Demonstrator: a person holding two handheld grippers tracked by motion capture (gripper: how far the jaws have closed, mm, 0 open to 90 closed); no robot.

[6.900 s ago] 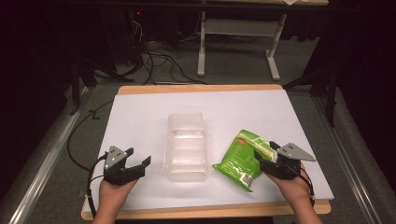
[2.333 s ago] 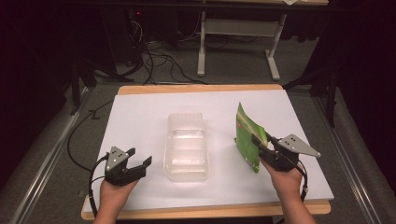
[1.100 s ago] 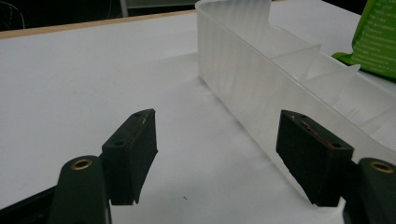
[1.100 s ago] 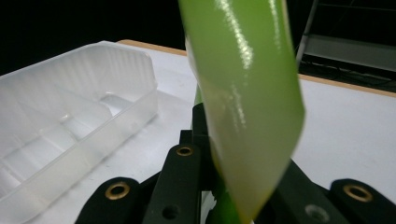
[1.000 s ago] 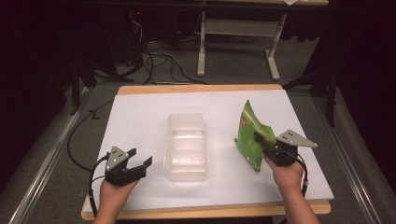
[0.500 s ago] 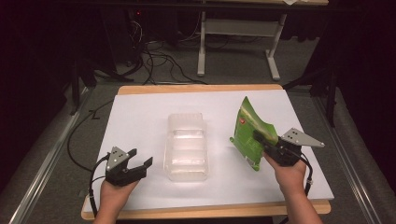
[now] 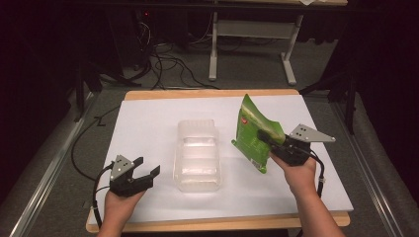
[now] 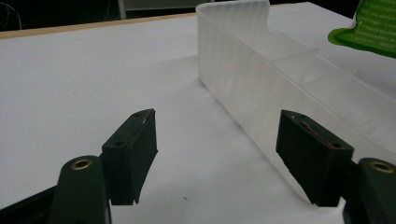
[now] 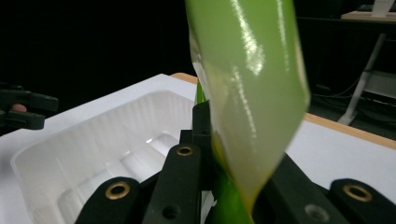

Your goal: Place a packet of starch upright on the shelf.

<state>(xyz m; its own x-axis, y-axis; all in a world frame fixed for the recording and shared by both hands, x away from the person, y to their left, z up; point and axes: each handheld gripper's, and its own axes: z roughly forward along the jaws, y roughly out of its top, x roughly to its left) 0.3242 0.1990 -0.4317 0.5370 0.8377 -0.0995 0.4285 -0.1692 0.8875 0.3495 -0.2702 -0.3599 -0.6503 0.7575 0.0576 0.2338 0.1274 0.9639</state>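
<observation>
Green glossy plastic snack pouch (image 7: 254, 132) pinched in your right gripper (image 7: 269, 138), held tilted above the white table (image 7: 148, 123), just right of the clear ribbed plastic tray (image 7: 196, 154); your left gripper (image 7: 148, 169) spread wide, nothing in it, beside the tray's near left corner

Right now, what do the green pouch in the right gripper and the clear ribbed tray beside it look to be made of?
Green pouch: thin glossy plastic film, likely; it bends and shows bright glare streaks in the right gripper view. Clear ribbed tray: thin translucent moulded plastic, probably; frosted walls let the white table sheet show through.
</observation>
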